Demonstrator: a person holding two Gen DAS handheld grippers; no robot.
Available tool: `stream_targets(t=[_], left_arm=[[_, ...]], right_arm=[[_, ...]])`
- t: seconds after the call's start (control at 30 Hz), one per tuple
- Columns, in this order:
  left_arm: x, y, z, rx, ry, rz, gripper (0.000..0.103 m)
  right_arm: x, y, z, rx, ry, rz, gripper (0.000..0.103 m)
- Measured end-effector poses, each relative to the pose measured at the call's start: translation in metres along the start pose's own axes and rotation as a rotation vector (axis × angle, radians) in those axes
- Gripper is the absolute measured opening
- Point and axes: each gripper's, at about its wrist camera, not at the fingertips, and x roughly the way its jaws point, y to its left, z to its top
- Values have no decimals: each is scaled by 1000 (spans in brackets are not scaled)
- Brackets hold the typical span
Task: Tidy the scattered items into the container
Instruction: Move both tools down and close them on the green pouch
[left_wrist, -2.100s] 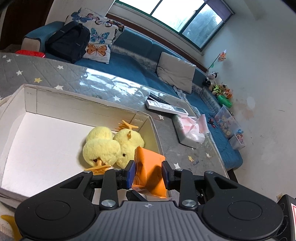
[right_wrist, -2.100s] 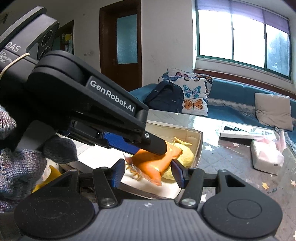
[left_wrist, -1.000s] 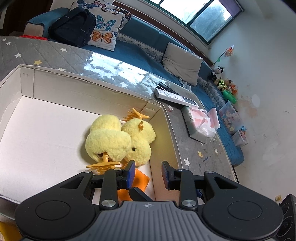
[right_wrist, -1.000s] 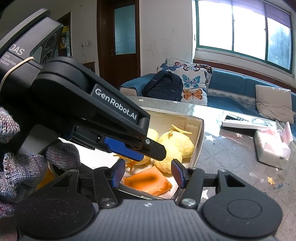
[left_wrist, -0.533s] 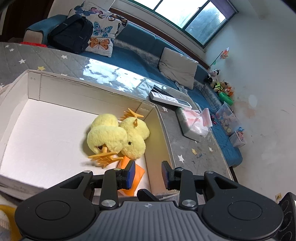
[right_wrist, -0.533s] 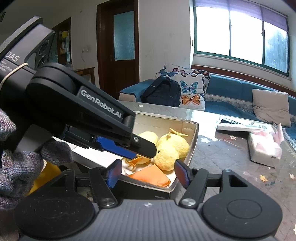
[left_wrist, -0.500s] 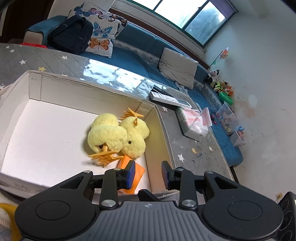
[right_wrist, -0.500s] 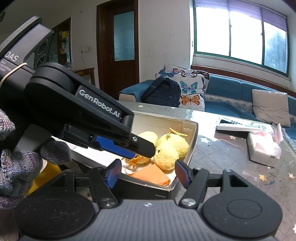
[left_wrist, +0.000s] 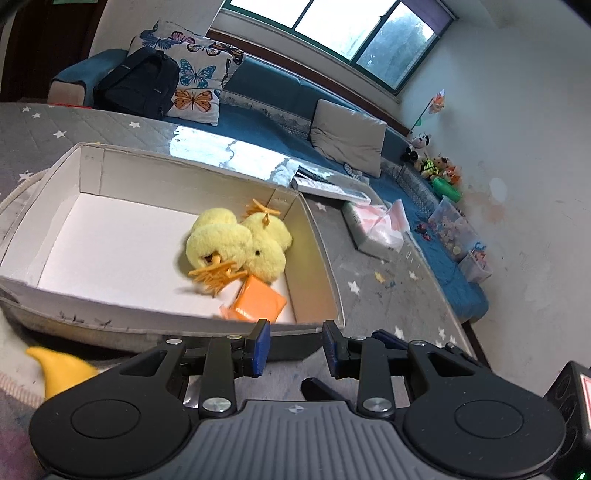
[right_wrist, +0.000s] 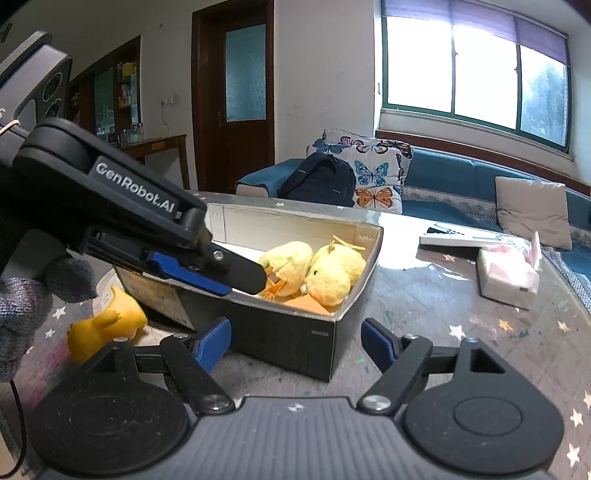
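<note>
box (left_wrist: 317, 236): white cardboard, sits on the bench (right_wrist: 424, 295), low walls, open top
chicks (left_wrist: 236, 247): two fluffy yellow toys, lying in the far right corner of the box, touching each other
pack (left_wrist: 258, 304): flat and orange, in the box, just beside the chicks, near the front wall
yellow toy (right_wrist: 107, 326): lies on the bench outside the box, by its left front side; this looks like the next thing to tidy
how the yellow toy may feel: I think it is light; soft or stiff I cannot tell, only part of it shows
where to hold it: around the fat middle, not the thin pointy tip, so it does not slip out
left hand-held gripper (left_wrist: 295, 349): spread apart, holds nothing, hangs just above the front wall of the box
right hand-held gripper (right_wrist: 295, 341): spread wide, holds nothing, low by the front corner of the box
watch out: the box is light, I think, and a bump may push it along the bench
</note>
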Motion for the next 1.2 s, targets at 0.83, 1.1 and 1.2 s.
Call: stream_targets(t=[0.83,1.1,1.2], left_arm=[[12,4,-65,-48,160,-32,34],[17,3,-68,-69,179,-61,34],[18,3,-69,-76,184,-69,34]], right_arm=[[-32,23,-65,33,140,59,95],[-25,27,-76,59,174,67,103],[-24,27,-77,66,173,60,103]])
